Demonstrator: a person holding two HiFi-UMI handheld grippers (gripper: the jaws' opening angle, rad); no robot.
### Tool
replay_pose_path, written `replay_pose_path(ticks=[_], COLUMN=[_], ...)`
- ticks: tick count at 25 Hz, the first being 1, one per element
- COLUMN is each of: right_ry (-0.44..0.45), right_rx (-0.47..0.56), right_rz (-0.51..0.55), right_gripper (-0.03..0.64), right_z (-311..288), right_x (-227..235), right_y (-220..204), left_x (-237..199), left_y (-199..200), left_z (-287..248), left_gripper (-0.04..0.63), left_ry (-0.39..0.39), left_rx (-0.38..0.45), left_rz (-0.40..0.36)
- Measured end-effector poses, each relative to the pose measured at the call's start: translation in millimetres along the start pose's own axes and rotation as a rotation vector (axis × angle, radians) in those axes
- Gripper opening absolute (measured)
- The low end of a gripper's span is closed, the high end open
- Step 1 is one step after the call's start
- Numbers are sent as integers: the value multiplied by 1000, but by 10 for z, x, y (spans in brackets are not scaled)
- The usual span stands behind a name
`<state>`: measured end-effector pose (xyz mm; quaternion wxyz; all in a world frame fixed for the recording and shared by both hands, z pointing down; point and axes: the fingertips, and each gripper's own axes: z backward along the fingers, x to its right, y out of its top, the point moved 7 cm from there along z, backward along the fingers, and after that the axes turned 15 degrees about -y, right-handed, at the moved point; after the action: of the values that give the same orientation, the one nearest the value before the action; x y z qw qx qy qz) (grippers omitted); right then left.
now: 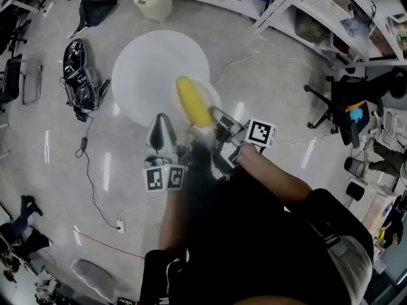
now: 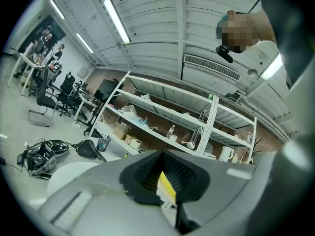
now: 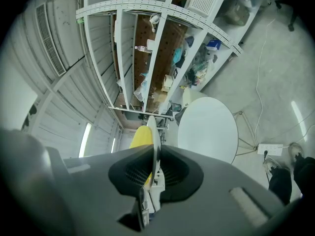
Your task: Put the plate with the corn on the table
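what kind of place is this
Probably a lab or workshop with storage: white metal shelving stacked with boxes and bottles, office chairs, and cables trailing across the bare floor.

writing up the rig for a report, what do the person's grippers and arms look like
The left gripper and the right gripper both have smooth grey bodies, and their tongs are lined with black ribbed pads. Each carries a cube of black-and-white square markers, left and right. The person wears a black top, and the forearms are bare.

corn [image 1: 193, 101] on plate [image 1: 214, 98] | plate over table's [image 1: 152, 75] near edge | shelves [image 1: 318, 2] beyond table
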<state>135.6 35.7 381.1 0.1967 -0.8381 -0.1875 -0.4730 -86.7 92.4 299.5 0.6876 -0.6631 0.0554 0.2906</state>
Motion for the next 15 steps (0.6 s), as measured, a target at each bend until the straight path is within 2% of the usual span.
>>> replay_pose_path(ticks=[5,15], right_ry=[8,6], right_rx=[11,34], right_rz=[-28,-16], right_gripper=[41,41], right_z=[-143,-437], right_x=[17,74], right_y=[29,191], left_x=[-146,-394], left_y=[-67,-164], left_z=[-81,-295], left_gripper=[5,5], left_ry=[6,11], left_rx=[-7,-22], left_rz=[8,23])
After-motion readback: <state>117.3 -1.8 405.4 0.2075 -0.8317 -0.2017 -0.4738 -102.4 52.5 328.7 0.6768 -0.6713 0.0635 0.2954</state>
